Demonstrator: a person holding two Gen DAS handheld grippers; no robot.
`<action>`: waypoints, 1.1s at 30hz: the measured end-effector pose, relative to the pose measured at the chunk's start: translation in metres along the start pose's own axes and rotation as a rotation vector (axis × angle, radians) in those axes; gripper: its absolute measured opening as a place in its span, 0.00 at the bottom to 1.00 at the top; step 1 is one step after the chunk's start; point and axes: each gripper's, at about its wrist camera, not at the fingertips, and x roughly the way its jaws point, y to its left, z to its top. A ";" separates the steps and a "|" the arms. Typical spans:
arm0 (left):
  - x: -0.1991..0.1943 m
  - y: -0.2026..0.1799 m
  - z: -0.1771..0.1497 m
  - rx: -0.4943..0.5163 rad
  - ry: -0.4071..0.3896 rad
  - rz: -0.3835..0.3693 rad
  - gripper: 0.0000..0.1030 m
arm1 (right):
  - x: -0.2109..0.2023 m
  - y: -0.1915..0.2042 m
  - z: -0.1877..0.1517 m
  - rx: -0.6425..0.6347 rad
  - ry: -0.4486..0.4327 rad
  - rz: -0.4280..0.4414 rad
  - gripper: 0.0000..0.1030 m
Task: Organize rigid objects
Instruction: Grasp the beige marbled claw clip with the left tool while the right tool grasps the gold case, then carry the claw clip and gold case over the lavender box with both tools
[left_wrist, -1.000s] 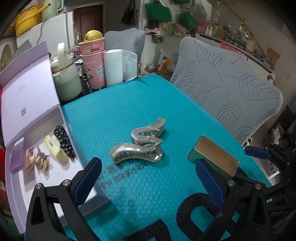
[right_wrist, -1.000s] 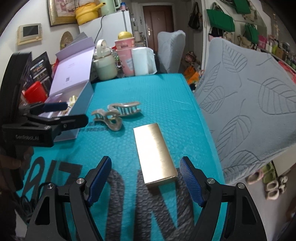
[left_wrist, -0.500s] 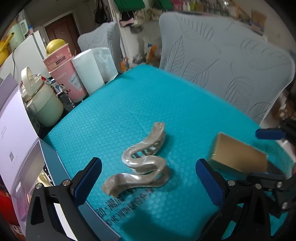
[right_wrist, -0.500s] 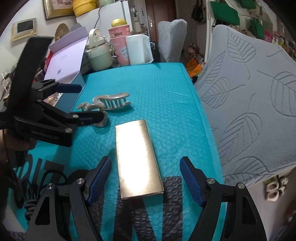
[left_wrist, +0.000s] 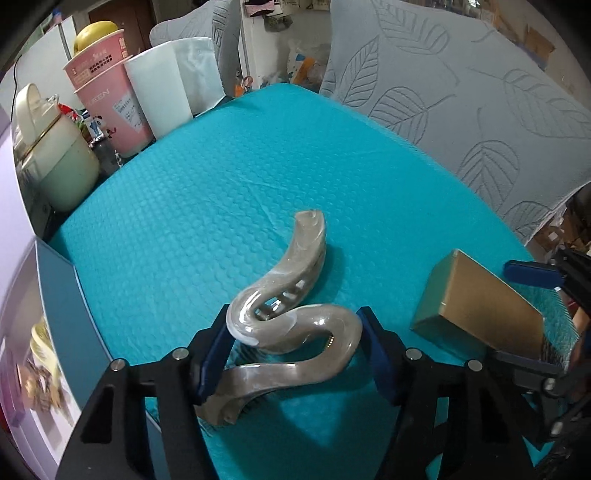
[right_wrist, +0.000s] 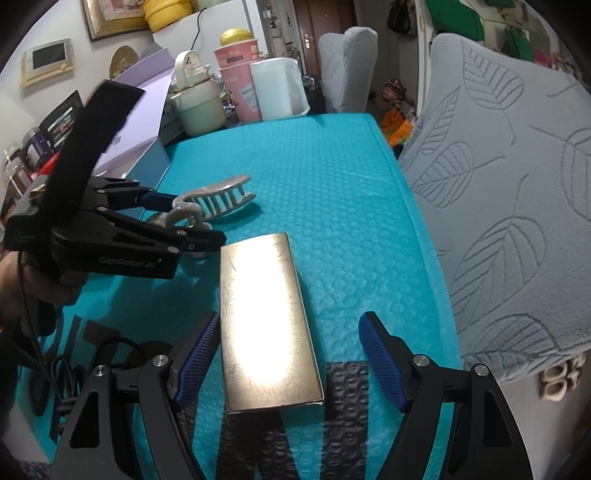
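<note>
A wavy beige hair claw clip (left_wrist: 288, 325) lies on the teal mat (left_wrist: 236, 192). My left gripper (left_wrist: 295, 354) has closed in around the clip's bend, its blue pads touching both sides. In the right wrist view the clip (right_wrist: 218, 201) sits between the left gripper's fingers (right_wrist: 159, 201). A gold rectangular box (right_wrist: 264, 321) lies flat on the mat between the open fingers of my right gripper (right_wrist: 288, 358), closer to the left pad. The box also shows in the left wrist view (left_wrist: 476, 310).
An open lavender gift box (left_wrist: 48, 332) with small accessories stands at the left edge of the mat. A cream kettle (right_wrist: 197, 99), pink cups (right_wrist: 238, 74) and a paper roll (right_wrist: 279, 88) stand at the back. A grey leaf-pattern chair (right_wrist: 509, 206) borders the right side.
My left gripper moved forward and down onto the clip and narrowed around it. My right gripper moved forward, so the gold box now lies between its fingers.
</note>
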 end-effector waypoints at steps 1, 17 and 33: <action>-0.001 -0.003 -0.002 0.001 -0.004 0.002 0.63 | 0.001 0.001 0.000 -0.008 0.001 -0.005 0.74; -0.035 -0.023 -0.058 -0.148 -0.035 -0.004 0.56 | -0.013 0.001 -0.030 -0.021 -0.005 -0.007 0.45; -0.078 -0.031 -0.130 -0.264 -0.069 0.058 0.53 | -0.045 0.035 -0.078 -0.014 0.001 -0.012 0.45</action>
